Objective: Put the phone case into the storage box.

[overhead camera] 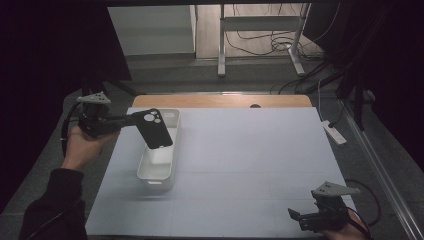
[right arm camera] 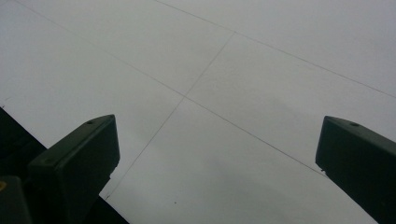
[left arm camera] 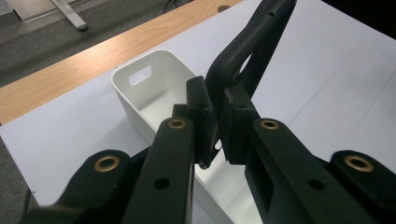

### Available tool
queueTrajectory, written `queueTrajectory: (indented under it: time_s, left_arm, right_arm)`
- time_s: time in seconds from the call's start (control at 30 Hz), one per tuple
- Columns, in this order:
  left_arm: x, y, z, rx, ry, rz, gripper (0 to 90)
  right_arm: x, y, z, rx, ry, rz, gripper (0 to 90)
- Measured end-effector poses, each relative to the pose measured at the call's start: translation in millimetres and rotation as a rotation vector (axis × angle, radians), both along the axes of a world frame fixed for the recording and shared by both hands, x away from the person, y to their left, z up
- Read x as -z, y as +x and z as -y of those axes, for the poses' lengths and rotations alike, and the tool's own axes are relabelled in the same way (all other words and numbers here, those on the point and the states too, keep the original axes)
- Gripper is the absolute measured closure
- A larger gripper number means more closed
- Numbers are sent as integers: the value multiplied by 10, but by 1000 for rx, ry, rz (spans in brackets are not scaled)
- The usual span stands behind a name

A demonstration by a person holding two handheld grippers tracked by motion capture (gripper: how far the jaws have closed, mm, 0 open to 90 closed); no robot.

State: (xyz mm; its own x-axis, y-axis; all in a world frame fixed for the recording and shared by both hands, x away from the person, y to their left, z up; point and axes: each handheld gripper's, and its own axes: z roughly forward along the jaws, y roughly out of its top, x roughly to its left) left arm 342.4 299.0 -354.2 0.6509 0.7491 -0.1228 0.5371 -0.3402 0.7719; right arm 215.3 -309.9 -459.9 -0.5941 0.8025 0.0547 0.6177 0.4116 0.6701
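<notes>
At the left of the high view we see our left claw (overhead camera: 131, 120) pinching a black phone case (overhead camera: 154, 129) by its edge, the case hanging tilted in the air above the far half of a white bin (overhead camera: 161, 172) that stands on the table (overhead camera: 240, 165). In the left claw's own view the two pads (left arm camera: 201, 109) press on the rim of the phone case (left arm camera: 252, 42), which rises toward the top of the frame, and the white bin (left arm camera: 140, 81) lies below it, its handle slot at the upper left of that frame. The camera cutouts of the case face us in the high view (three round holes near its upper end). Our right claw (overhead camera: 302, 217) sits at the lower right of the high view, near the table's near edge and well apart from the bin; in its own view the jaws stand spread wide over the bare pale table (right arm camera: 210, 93), with nothing between them.
</notes>
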Motion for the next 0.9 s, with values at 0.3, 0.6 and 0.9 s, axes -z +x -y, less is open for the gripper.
queueTrajectory:
  time_s: [0.3, 0.6, 0.9]
  left_arm:
    - [86, 138, 33, -10, 13, -5, 833]
    - [162, 304, 63, -21, 29, -5, 833]
    - [250, 483, 104, -33, 59, -7, 833]
  right_arm:
    - [1, 0, 1, -2, 0, -1, 0]
    - [2, 0, 2, -4, -1, -2, 1]
    - [5, 0, -2, -5, -2, -4, 3]
